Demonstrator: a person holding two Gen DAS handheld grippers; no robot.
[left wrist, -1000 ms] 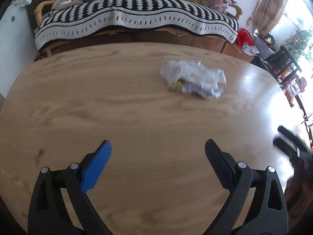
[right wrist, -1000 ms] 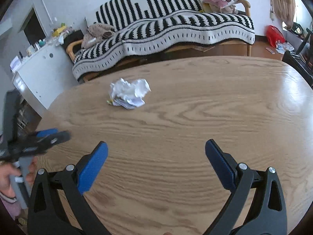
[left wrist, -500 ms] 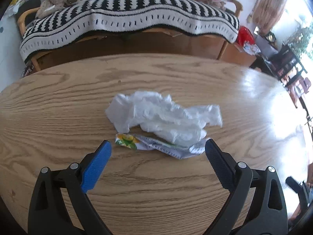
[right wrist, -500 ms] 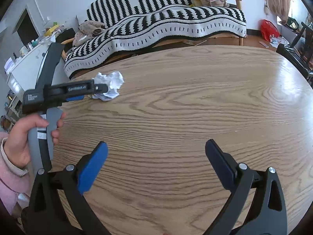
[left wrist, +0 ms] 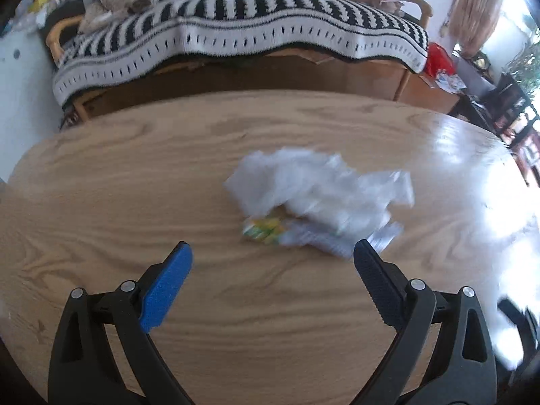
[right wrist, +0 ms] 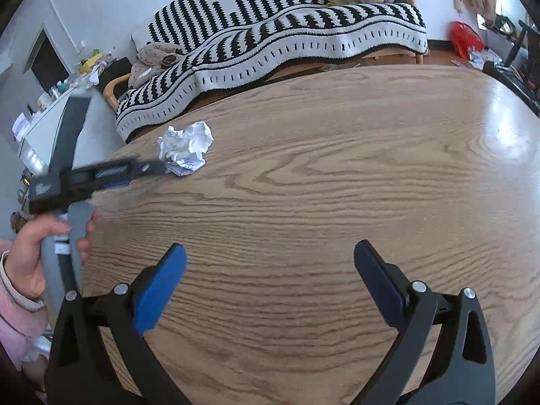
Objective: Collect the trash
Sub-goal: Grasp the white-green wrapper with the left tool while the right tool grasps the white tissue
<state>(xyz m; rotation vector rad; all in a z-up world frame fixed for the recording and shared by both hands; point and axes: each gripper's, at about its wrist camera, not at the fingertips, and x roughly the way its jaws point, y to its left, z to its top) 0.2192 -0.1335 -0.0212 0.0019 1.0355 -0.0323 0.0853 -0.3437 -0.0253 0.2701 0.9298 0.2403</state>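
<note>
Left gripper [left wrist: 271, 260]: jaws spread wide, gripping nothing; crumpled white plastic wrapper [left wrist: 320, 192] with a yellow-green printed packet [left wrist: 265, 231] lies just ahead of the tips, toward the right jaw. Right gripper [right wrist: 270, 256]: jaws wide apart, empty, bare oak table [right wrist: 337, 202] ahead. Striped sofa [right wrist: 287, 33] beyond the table's far edge.

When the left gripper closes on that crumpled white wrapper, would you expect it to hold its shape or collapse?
The crumpled white wrapper looks thin and creased, so it will probably collapse and feel very light. On the smooth wooden table it may slide if nudged. The open left gripper is aimed slightly to its left.
</note>
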